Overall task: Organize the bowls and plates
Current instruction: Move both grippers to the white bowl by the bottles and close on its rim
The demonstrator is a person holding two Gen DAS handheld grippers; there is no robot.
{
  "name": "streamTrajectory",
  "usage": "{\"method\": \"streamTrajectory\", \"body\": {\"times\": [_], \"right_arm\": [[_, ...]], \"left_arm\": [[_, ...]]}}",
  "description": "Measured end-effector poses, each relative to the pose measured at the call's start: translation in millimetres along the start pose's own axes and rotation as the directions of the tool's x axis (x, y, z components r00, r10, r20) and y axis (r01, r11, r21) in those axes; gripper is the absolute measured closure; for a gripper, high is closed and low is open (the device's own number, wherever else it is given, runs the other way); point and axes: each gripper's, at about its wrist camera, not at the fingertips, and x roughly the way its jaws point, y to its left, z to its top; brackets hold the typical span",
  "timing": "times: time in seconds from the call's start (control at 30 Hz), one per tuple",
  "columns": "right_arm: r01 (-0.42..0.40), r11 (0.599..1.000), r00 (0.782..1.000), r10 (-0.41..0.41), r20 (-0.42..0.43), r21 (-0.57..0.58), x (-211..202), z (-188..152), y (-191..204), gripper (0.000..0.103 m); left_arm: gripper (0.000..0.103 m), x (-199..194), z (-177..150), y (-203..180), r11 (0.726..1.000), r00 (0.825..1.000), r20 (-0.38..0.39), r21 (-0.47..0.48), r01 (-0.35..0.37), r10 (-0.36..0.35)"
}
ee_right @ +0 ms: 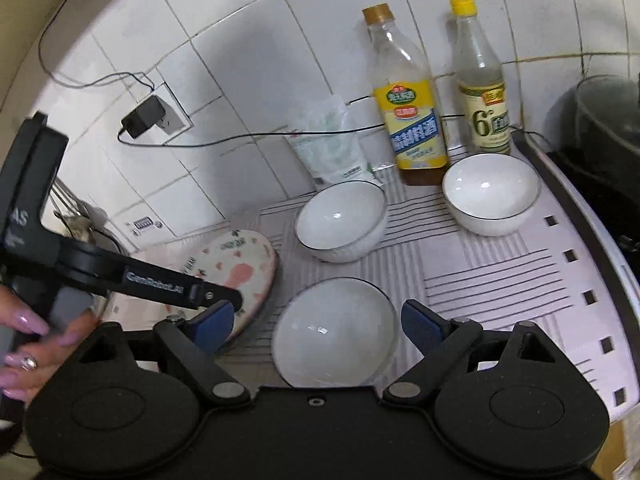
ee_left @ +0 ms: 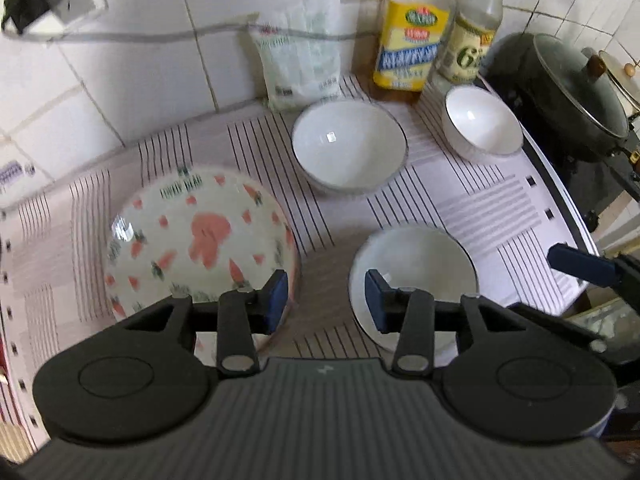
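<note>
Hovering spread and empty, the left gripper (ee_left: 326, 294) and right gripper (ee_right: 318, 326) flank the near bowl (ee_right: 334, 330).

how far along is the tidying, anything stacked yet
Nothing looks done: three white bowls sit apart on the mat, near, middle and far, none nested, and the patterned plate lies alone. Both grippers, left and right, are open and empty; the right frames the near bowl. All stacking remains.

Bright, even light; left view motion-blurred, fisheye bending at edges, dark corners
</note>
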Motion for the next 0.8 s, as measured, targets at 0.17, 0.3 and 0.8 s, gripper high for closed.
{"method": "streamTrajectory", "body": {"times": [0.17,0.3,0.8], "right_arm": [[0.018,1.000,0.999,-0.017,0.045,-0.023,15.9,18.5,8.4,0.018],[0.045,0.999,0.999,-0.045,0.025,0.008,36.8,33.8,8.8,0.026],[0.139,0.953,0.989,-0.117,-0.095,0.269,136.5,62.1,-28.2,0.033]], "left_arm": [[0.062,7.3,24.5,10.5,1.000,1.000,0.030,0.001,0.003,-0.003],[0.062,18.4,40.3,13.4,1.000,0.999,0.042,0.025,0.000,-0.001],[0.062,125.4,84.3,20.1,0.995,0.999,-0.038,0.087,0.041,-0.038]]}}
